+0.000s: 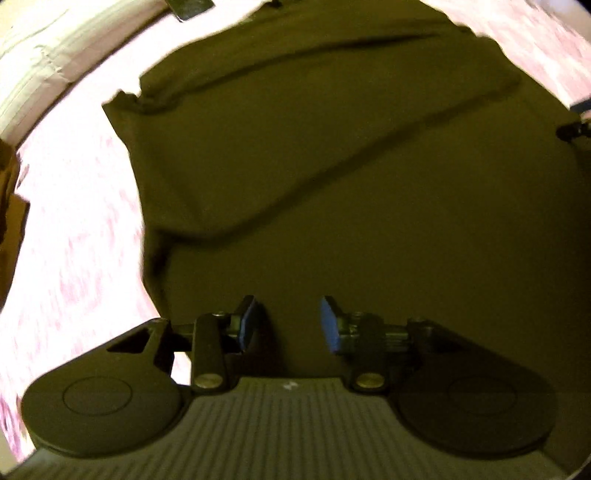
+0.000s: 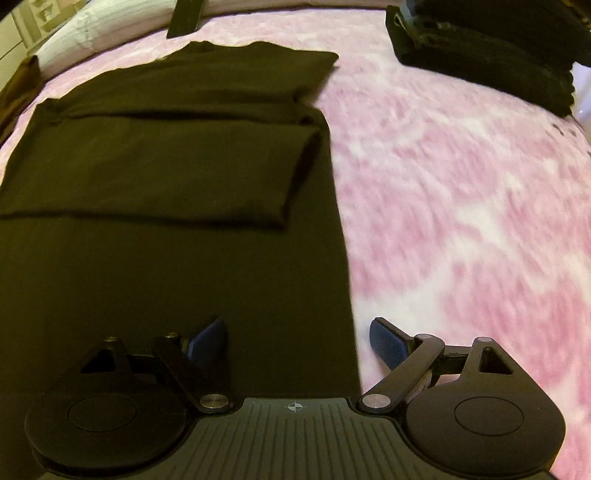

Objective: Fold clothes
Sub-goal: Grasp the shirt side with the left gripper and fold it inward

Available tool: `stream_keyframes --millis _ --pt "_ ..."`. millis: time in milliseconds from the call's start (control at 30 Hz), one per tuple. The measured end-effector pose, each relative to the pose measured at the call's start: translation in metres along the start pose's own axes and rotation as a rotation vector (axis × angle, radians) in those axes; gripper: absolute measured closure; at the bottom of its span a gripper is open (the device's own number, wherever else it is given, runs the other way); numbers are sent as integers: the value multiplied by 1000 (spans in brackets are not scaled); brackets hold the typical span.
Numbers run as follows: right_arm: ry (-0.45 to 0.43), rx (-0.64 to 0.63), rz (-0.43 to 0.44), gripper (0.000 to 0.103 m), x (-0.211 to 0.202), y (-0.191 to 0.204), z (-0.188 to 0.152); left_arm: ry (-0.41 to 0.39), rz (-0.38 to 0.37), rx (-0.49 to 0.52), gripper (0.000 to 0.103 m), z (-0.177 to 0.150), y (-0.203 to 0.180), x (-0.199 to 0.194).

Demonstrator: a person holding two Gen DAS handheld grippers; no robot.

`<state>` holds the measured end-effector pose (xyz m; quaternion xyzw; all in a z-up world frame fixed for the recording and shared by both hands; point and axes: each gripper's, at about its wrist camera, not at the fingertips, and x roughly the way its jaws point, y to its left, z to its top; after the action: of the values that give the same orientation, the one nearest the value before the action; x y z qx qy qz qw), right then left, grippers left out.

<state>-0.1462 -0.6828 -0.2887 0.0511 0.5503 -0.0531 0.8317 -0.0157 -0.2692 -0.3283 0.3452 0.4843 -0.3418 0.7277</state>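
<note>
Parted fingers [image 2: 386,345] over dark shirt [image 2: 166,166]

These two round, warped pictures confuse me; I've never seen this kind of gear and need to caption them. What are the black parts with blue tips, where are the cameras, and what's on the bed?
Each picture comes from a wide-angle camera mounted on a hand-held gripper, looking forward along its two fingers. A person holds one gripper in each hand; there is no robot arm. The left gripper hovers over a dark shirt, and its blue pads stand apart with nothing between them. The right gripper is open too, straddling the shirt's right edge. The shirt lies on a pink-and-white blanket with its sleeve already folded across the body. A stack of dark folded clothes sits at the far right, and a pale pillow lies beyond.
</note>
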Motion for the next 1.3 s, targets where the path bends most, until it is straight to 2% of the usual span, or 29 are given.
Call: stream_keyframes --millis 167,233,333,400,500,633,800,933,1000,1100,1300 --pt "63 -30 -8 15 -22 -5 -31 40 -3 58 69 -41 -35 -22" --pt "66 -2 -27 15 -33 -5 -43 50 -21 67 69 -57 -42 -31" --pt "39 58 -69 15 -57 4 -58 36 -57 66 67 -82 -43 -47" --pt "5 58 -80 15 -74 20 -71 18 -84 104 67 -99 -45 -57" --pt "-48 0 -80 15 -98 57 -97 -1 -153 209 67 -134 -58 -77" --pt "-91 -104 -63 15 -120 116 -134 -75 -244 432 65 -186 -86 -110" --pt "-98 -93 -49 15 -131 157 -163 -113 -243 663 62 -235 -122 -123" --pt "-96 -104 -46 15 -135 167 -171 -120 -183 753 61 -251 -142 -113" --pt "-97 -112 -48 15 -135 162 -173 -132 -160 761 57 -252 -145 -111" --pt "-101 -128 -52 15 -133 153 -175 -121 -171 746 53 -246 -138 -103" --pt "-118 -142 -57 15 -137 146 -177 -85 -229 715 53 -234 -123 -99"
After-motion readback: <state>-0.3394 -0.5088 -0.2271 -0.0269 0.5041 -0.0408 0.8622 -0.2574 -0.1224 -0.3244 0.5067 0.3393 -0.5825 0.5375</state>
